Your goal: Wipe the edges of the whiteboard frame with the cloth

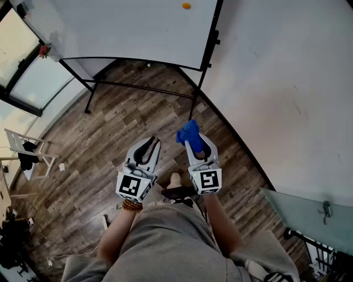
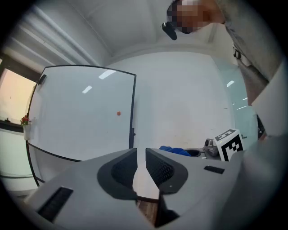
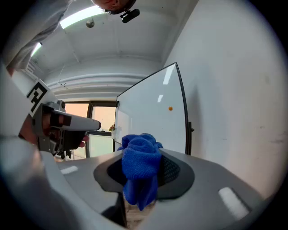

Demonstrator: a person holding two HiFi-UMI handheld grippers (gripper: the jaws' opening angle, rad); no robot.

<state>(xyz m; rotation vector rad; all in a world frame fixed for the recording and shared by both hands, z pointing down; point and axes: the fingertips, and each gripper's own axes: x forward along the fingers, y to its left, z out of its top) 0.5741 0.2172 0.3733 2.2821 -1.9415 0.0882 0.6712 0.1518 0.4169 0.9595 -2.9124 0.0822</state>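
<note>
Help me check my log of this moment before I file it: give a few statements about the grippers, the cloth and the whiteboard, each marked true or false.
1. The right gripper is clamped on the blue cloth. True.
2. The left gripper holds a second cloth. False: its jaws are close together with nothing between them.
3. The cloth is pressed against the whiteboard frame. False: the frame stands ahead of both grippers, apart from the cloth.
4. A small orange dot sits on the whiteboard. True.
5. The floor is carpeted. False: it is wood plank.
</note>
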